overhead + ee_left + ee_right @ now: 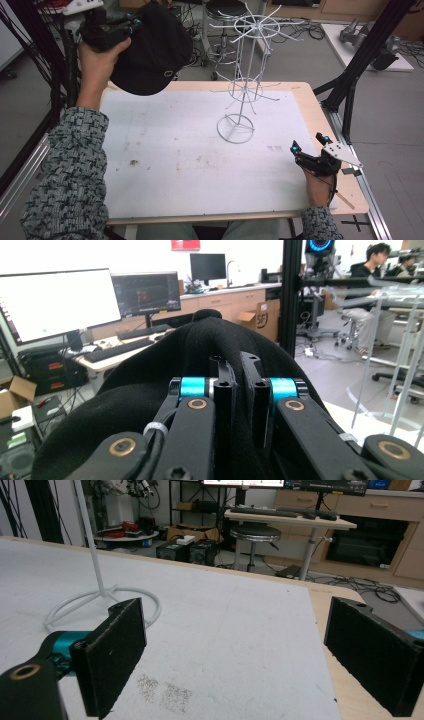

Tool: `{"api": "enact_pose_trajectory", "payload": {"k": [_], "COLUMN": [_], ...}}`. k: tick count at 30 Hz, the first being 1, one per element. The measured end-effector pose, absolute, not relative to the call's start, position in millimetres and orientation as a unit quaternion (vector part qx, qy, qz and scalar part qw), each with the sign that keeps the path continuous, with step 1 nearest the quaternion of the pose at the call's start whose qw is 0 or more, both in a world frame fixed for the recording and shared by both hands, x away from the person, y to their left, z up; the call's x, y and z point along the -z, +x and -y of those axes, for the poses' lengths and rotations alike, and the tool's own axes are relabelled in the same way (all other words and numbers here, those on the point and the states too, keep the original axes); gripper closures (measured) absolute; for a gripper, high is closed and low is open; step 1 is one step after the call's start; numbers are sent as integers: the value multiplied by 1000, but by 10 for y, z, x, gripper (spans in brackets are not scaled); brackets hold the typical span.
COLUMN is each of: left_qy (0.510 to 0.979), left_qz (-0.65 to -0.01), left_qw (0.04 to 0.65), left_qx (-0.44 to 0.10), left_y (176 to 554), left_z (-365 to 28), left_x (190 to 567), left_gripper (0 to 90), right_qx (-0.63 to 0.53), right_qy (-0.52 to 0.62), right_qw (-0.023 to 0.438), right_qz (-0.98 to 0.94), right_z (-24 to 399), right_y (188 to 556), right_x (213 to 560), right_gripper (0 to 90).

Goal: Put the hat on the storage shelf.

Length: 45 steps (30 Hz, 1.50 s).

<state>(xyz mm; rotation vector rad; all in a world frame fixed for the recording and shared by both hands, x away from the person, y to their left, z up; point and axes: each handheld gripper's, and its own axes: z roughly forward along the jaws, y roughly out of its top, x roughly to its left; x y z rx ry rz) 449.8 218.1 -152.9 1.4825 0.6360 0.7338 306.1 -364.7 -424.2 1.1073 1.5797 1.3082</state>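
At far left, one soft black fabric cap (150,47) hung above the table's back left corner, pinched in the clenched left gripper (120,27). One thin white wire rack (245,75) with a round ring base stood mid-table on the matte white mat (175,165). The right gripper (311,145) rested released, holding nothing.

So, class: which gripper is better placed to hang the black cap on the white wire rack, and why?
Left. The left gripper already clamps the black cap beside the wire rack; the right gripper rests open on the table.
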Motion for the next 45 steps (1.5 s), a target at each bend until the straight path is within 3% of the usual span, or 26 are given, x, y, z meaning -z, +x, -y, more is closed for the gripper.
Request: {"api": "enact_pose_trajectory", "payload": {"k": [30, 45], "left_qy": [596, 597], "left_qz": [-216, -195], "left_qw": [714, 740], "left_qx": [-297, -241], "left_y": [4430, 4515], "left_z": [-2032, -1771], "left_x": [456, 410], "left_gripper": [856, 855], "right_qx": [-512, -511], "right_qy": [437, 438], "right_qw": [393, 390], "right_qz": [-627, -629], "right_z": [3649, 3648], "right_y": [3097, 3116], "right_x": [4257, 4266], "right_gripper": [89, 89]}}
